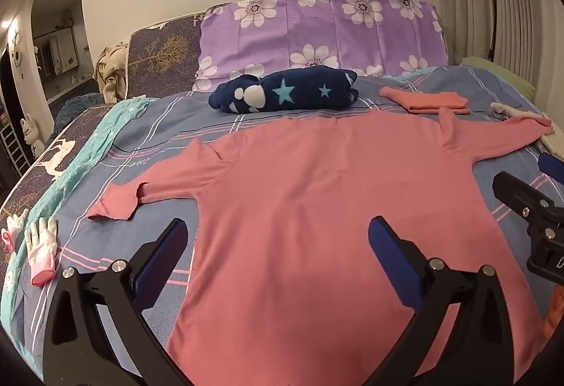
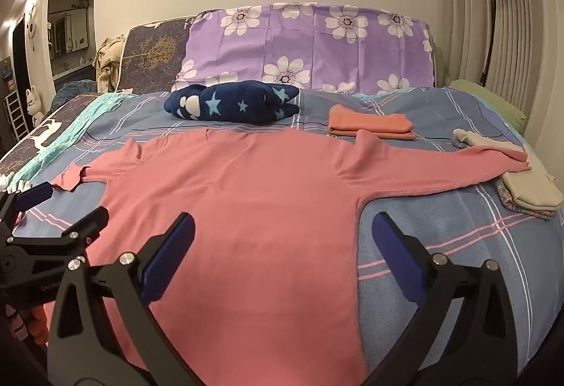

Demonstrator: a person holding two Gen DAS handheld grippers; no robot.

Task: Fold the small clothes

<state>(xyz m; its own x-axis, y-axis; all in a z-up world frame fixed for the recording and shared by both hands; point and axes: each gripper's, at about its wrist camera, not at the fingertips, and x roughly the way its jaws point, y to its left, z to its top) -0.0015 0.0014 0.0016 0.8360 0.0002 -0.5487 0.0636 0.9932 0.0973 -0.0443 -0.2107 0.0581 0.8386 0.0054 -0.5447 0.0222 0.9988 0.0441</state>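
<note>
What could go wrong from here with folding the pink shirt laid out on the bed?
1. The right sleeve ends draped over the beige clothes; pulling it inward may drag that stack askew.
2. The left sleeve is already doubled over at the cuff, so a fold there could bunch up.
3. Both the left gripper and the right gripper are open above the shirt; a pinch may also catch the bedsheet.

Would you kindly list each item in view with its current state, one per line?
Pink long-sleeved top: spread flat on the bed, sleeves out, unfolded.
Orange garment: folded, beyond the top.
Beige garment: folded, on a small stack, right sleeve's cuff resting on it.
Navy star blanket: bundled near the pillow.
White gloves: lying flat.
Left gripper: open, empty.
Right gripper: open, empty.
</note>
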